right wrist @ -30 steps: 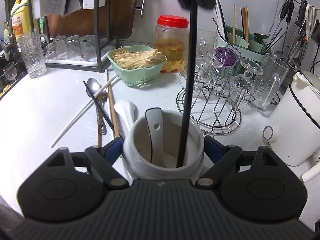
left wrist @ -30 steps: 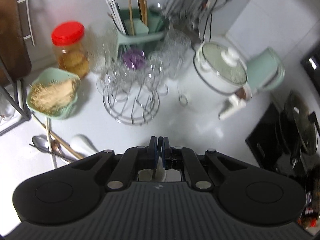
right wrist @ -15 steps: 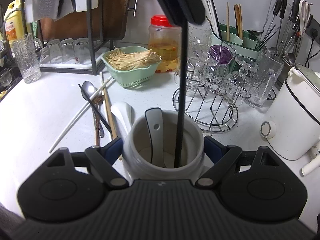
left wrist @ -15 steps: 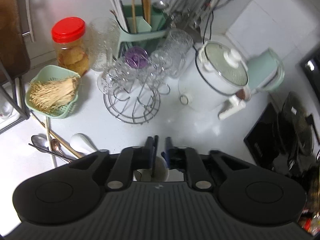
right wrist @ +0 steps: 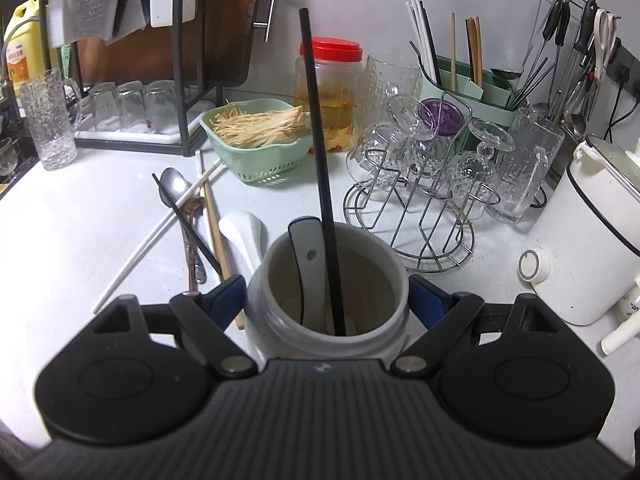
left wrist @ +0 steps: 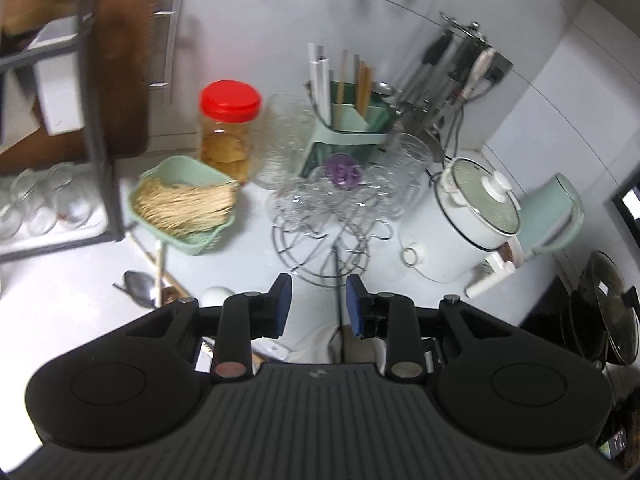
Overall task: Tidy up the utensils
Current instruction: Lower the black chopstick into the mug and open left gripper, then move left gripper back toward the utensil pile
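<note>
My right claw is clamped on the round white ceramic holder; a long black chopstick and a white spoon handle stand inside it. My left claw hangs above with fingers apart, empty. Loose utensils lie on the white counter, left of the holder.

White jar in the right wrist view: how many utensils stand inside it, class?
2: a white spoon against the far rim of the jar, and a black chopstick just right of it, rising above. Shorter items could be hidden.
</note>
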The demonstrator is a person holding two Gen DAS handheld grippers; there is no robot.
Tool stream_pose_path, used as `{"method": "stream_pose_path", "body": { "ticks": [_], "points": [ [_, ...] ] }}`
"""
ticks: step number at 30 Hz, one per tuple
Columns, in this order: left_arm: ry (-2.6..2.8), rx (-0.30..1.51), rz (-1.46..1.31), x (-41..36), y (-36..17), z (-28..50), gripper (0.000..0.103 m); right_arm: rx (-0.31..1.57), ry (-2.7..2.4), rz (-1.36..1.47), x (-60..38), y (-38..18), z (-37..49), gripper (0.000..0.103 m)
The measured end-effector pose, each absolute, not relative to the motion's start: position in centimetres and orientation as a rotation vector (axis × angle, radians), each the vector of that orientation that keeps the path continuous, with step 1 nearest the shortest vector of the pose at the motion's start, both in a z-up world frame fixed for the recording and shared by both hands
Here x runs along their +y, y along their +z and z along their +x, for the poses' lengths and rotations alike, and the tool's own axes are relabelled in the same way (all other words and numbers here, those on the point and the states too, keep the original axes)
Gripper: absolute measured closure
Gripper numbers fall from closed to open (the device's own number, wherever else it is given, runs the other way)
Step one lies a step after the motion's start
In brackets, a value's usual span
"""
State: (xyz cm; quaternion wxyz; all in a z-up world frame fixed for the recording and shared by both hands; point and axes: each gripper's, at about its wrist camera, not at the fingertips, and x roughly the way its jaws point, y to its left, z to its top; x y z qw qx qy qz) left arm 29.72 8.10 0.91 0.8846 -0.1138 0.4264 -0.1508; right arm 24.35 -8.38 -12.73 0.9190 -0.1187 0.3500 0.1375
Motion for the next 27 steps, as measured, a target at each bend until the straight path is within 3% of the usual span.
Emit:
{"method": "stream_pose_path", "body": {
  "ticks": [21, 27],
  "points": [
    [-0.250, 0.837, -0.185, 12.7, -5.3, 23.9, 0.069, 0.708, 0.246, -0.212, -7.9, -12.9, 24.5, 0.014],
    [-0.251, 0.834, -0.165, 13.8, -7.5, 23.6, 0.060, 0.700, 0.235, -0.207, -7.9, -12.9, 24.3, 0.014]
  ]
}}
